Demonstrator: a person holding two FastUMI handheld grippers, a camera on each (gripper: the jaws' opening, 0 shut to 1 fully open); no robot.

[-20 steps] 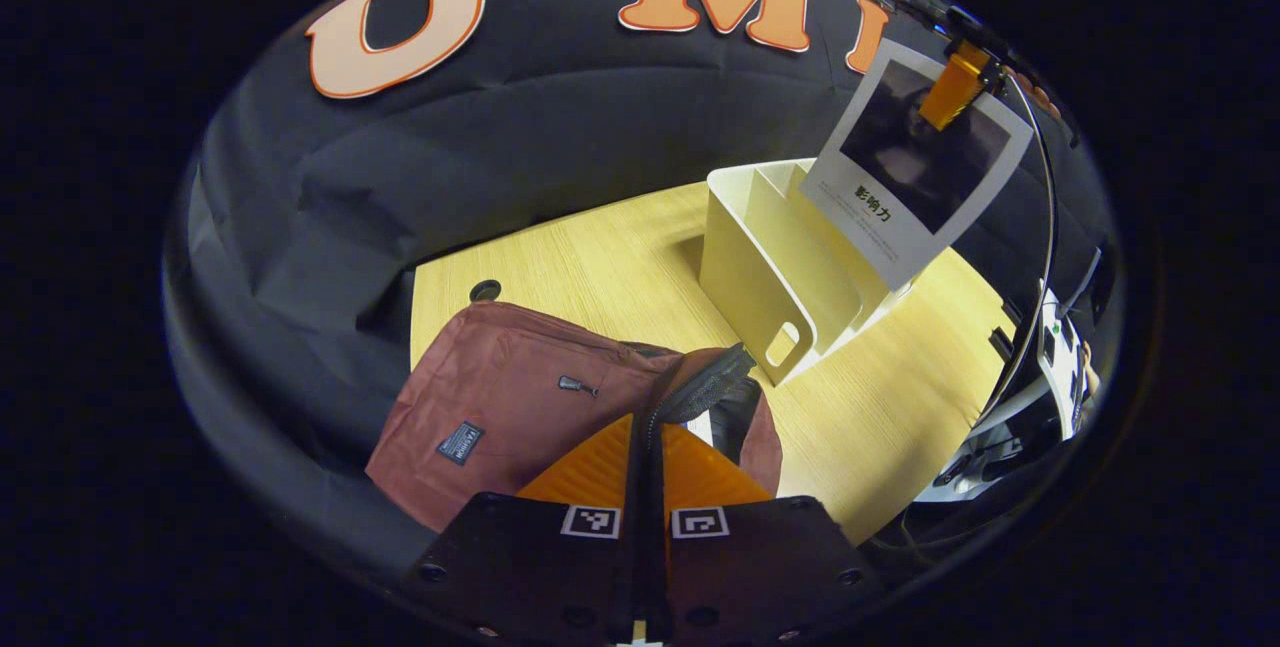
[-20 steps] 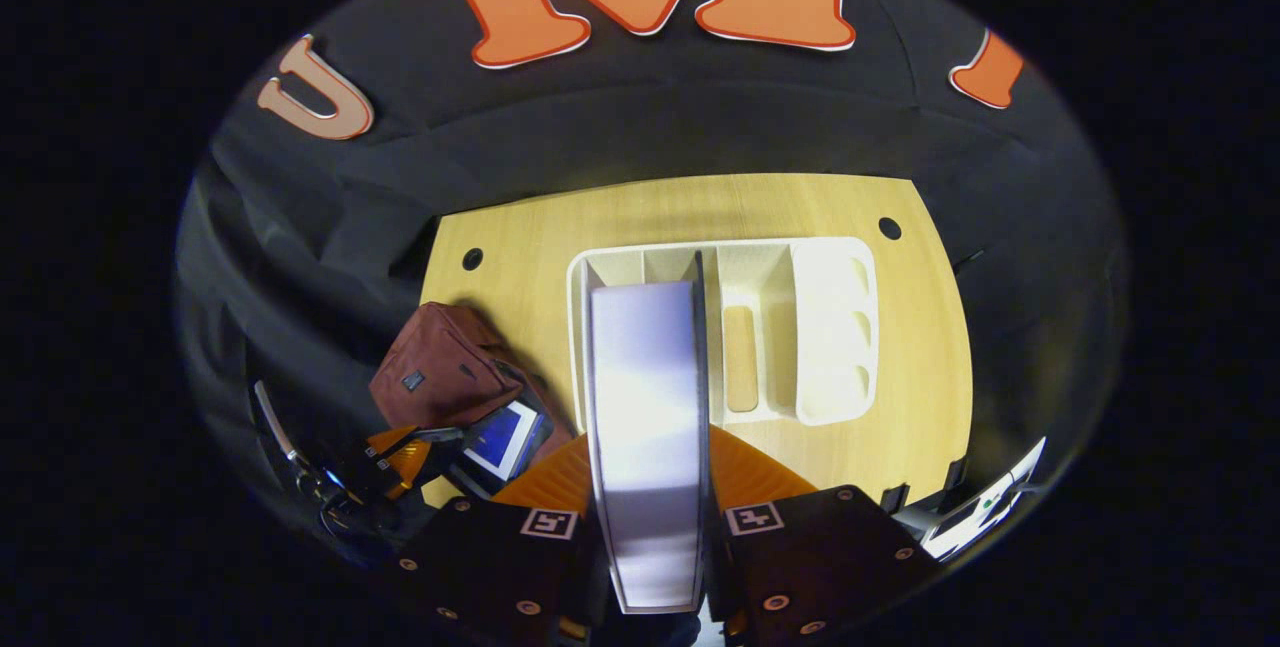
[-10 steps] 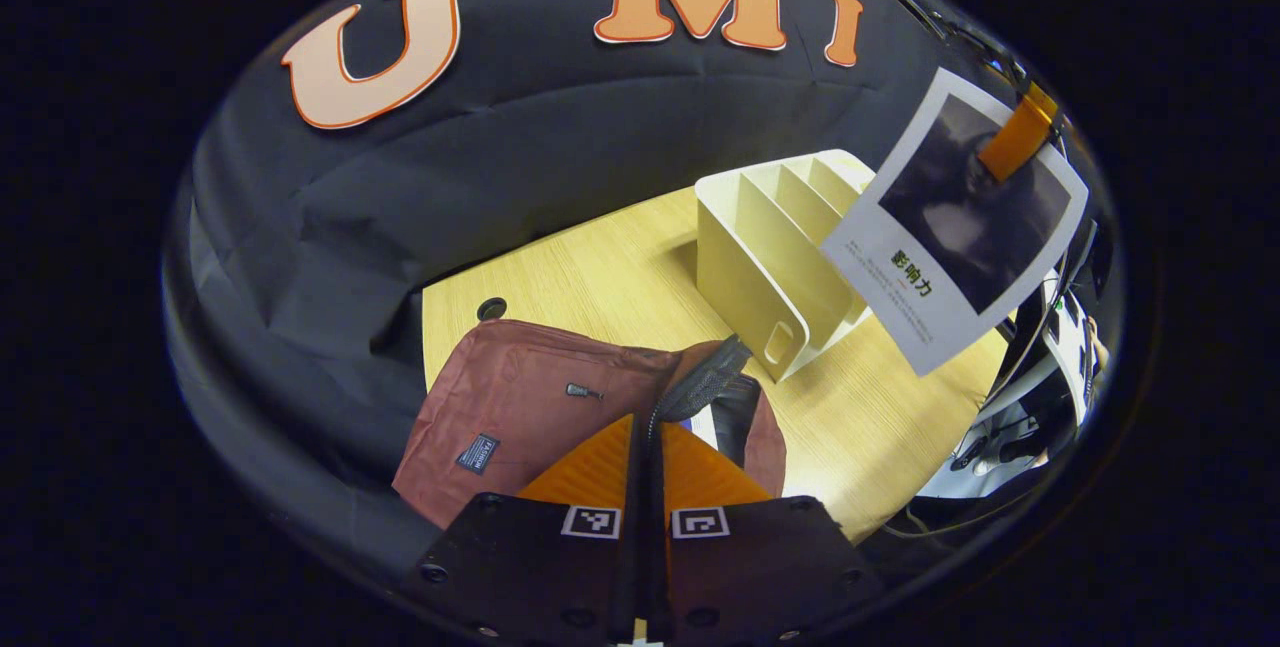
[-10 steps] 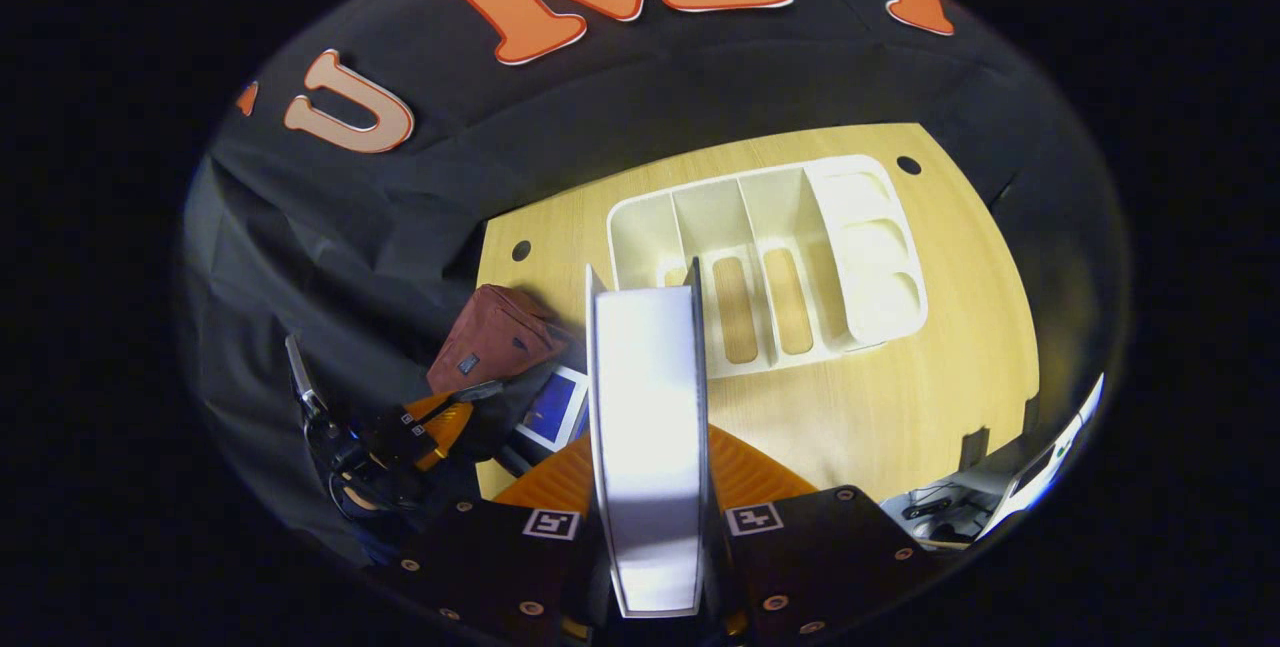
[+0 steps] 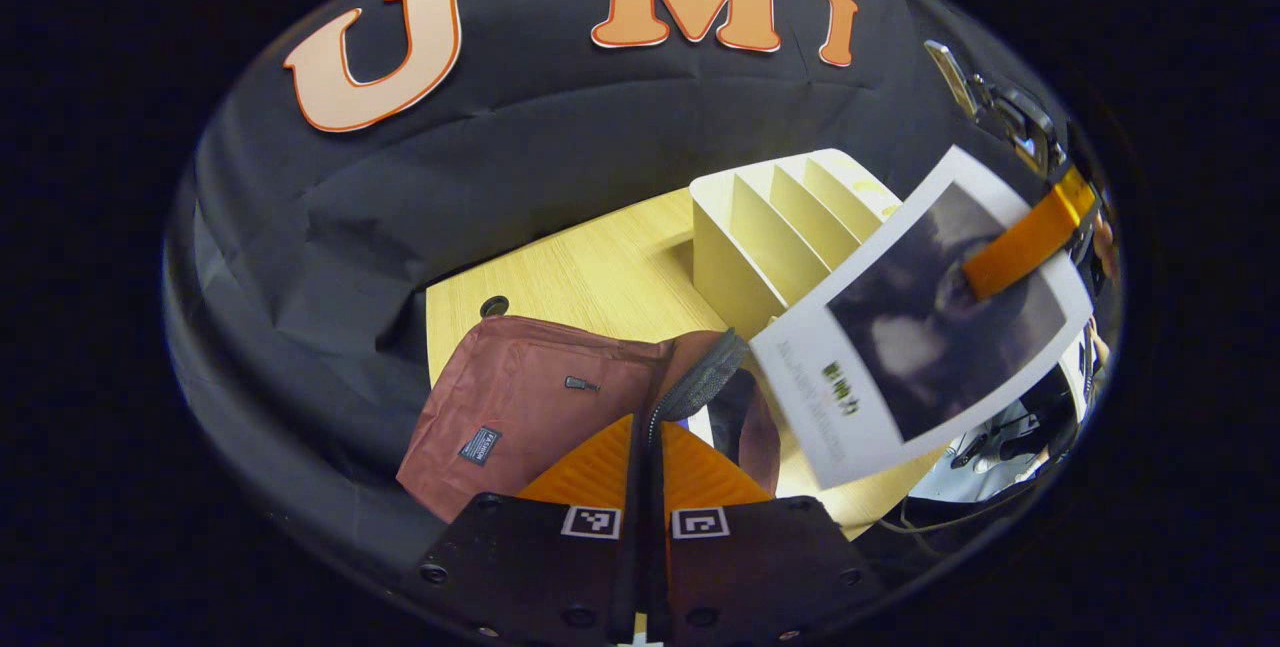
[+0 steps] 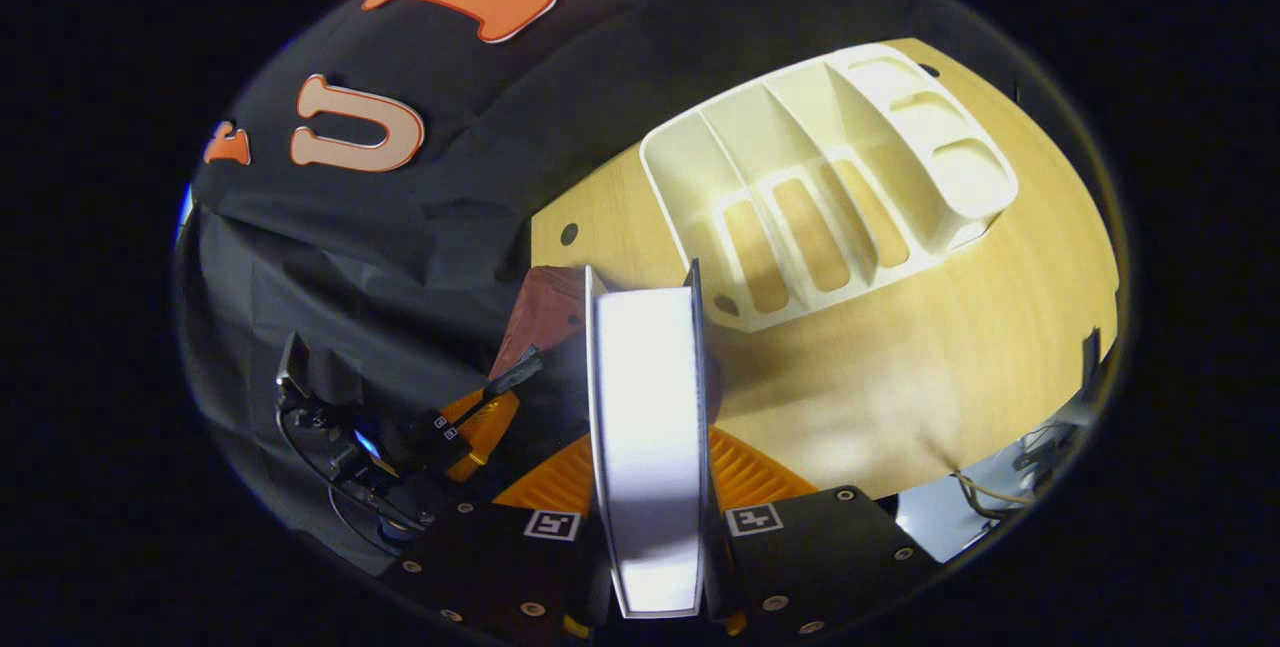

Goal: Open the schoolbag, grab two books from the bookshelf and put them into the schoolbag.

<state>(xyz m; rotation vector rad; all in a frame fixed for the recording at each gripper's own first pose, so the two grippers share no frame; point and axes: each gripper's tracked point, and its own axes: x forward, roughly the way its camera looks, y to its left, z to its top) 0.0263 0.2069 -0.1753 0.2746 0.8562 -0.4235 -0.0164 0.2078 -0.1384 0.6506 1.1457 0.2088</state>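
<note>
Both grippers grip: the right gripper (image 6: 648,487) clamps a white-paged book (image 6: 645,427) edge-on, just beside the ribbed cream bookshelf (image 6: 830,187); the left gripper (image 5: 648,447) pinches the maroon fabric schoolbag's (image 5: 520,397) webbed flap (image 5: 700,387), bag left of the bookshelf.

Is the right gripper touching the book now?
Touching. In the right gripper view, the book stands clamped between the right gripper's two fingers, which press on both covers.

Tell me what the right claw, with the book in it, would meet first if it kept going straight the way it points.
Probably the schoolbag edge or the table just short of the bookshelf. The book in the right claw points there, but depth is unclear.
</note>
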